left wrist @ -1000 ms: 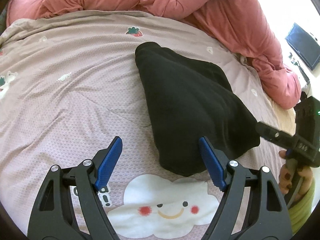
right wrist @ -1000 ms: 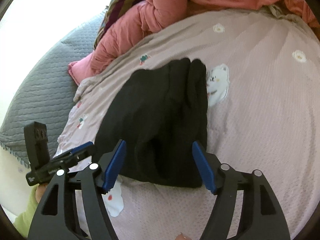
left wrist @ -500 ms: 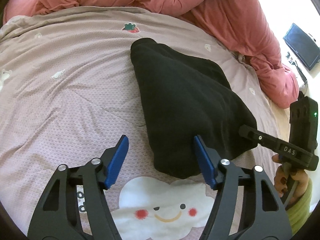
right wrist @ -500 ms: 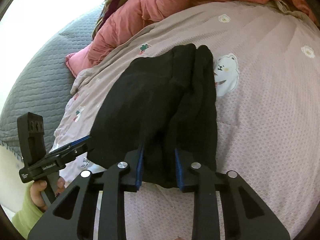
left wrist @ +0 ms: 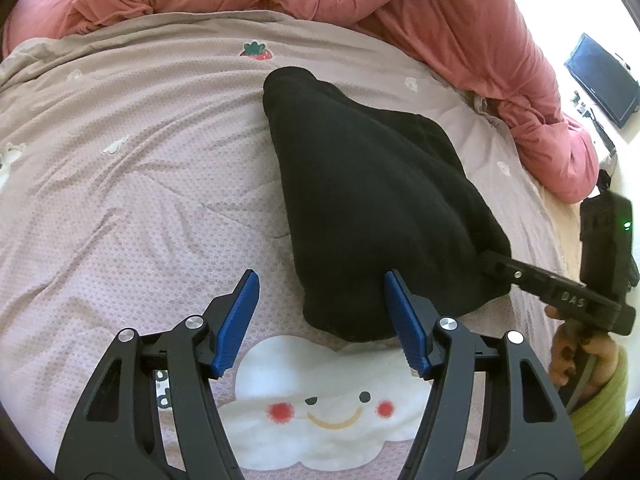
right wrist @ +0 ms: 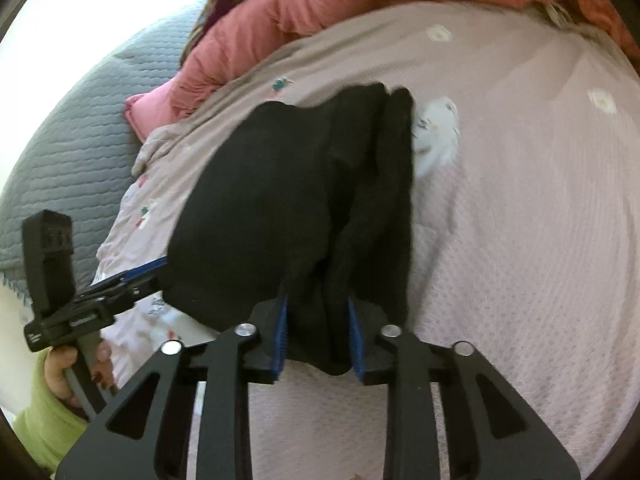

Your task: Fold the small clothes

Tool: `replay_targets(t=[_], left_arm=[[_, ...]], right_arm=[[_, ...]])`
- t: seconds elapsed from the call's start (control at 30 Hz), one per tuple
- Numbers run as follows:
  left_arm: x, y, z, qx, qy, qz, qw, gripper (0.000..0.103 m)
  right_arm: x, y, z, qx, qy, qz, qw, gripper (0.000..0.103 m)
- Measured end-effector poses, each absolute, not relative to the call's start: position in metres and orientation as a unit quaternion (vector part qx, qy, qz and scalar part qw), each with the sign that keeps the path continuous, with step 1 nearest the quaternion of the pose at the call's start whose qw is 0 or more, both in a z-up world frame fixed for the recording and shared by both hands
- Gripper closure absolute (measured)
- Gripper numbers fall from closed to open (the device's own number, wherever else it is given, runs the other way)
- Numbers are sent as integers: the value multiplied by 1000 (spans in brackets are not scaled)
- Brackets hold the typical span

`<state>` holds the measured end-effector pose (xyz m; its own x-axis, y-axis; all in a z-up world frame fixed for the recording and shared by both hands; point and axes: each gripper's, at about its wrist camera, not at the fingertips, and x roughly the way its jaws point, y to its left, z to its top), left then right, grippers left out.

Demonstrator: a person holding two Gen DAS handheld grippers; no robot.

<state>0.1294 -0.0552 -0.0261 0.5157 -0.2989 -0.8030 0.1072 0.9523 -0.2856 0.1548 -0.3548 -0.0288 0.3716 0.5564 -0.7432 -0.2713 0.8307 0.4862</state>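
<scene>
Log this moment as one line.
right gripper: shut on black garment near edge | left gripper: open, at garment's corner | surface: pink bedspread

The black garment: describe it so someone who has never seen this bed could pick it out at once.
Start from the pale pink printed bedspread, with a rumpled coral duvet heaped along its far edge. In the open middle lies the black garment, a folded fuzzy wedge whose near edge touches a smiling cloud print. It is the only black cloth there, and the right gripper pinches its near corner.
</scene>
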Motion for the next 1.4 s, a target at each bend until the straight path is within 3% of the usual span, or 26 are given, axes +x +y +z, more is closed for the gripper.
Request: replay_targets(t=[0.63,0.8,0.97,1.07,1.2,1.33,1.4], left_arm=[[130,-55,-26,-101,480,-111,864,42],[132,-53,-26,-103,482,-107,863,35],[134,-50,-31,-110,485,-106,861,31],[135,-49,-34,-113,488,-109,859,31],[133,-49,-32,-115,488,-120,857,44],[132,-51,-31,-107,488,-121,858,45],[134,-49,-39,-114,496,-119,853,39]], right_arm=[[156,-348,-33,123,501,224,827,51],[162,-344,-40,123,507,222,823,47],[164,-338,-46,104,501,225,829,48],[164,-337,-48,95,499,229,831,61],[159,-332,-41,72,493,230,836,72],[152,-335,-33,76,489,232,838,75],[153,-337,-38,81,494,224,836,71]])
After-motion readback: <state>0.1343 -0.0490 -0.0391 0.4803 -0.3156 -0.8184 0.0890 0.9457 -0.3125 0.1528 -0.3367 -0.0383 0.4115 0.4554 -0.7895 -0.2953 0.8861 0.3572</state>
